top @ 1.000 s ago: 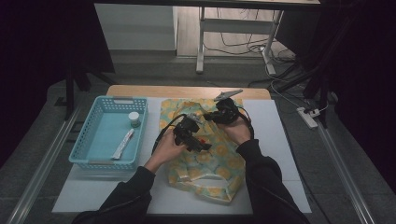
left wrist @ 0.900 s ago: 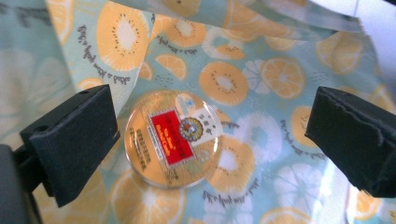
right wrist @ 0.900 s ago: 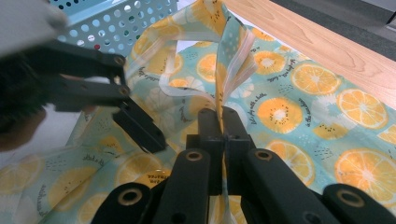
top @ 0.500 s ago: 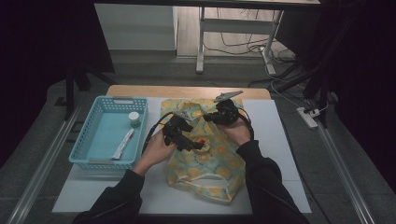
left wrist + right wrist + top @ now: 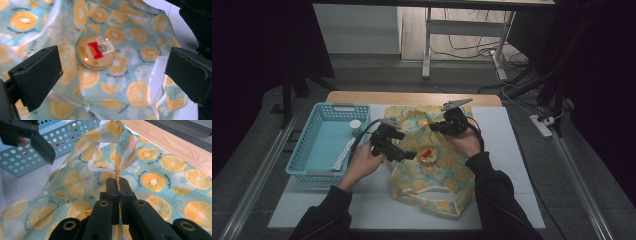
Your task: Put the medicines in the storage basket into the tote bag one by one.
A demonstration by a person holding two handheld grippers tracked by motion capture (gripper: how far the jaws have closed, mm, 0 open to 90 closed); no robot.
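A thin bag point(image 5: 432, 175) printed with orange slices lies on the white mat in the high view. A round tin point(image 5: 428, 154) with a red label rests on its fabric. My left gripper point(image 5: 404, 150) hovers at the bag's left side, open. In the left gripper view the tin point(image 5: 96, 51) lies beyond and between the wide-apart jaws of my left gripper point(image 5: 113, 52), touching neither. My right gripper point(image 5: 443, 127) is at the bag's far edge. In the right gripper view my right gripper point(image 5: 119, 181) is shut on a pinched fold of the bag's rim point(image 5: 125, 152), holding it up.
A blue perforated basket point(image 5: 307, 150) stands left of the bag, holding a small white bottle point(image 5: 355, 125) and a white packet point(image 5: 343, 154). The white mat point(image 5: 512, 150) covers the wooden table point(image 5: 412, 97). The basket point(image 5: 62, 135) is close behind the left gripper's jaw.
My left gripper has drawn back leftward from over the bag toward the basket, leaving the tin uncovered on the fabric. The right gripper has kept still with the bag's rim.
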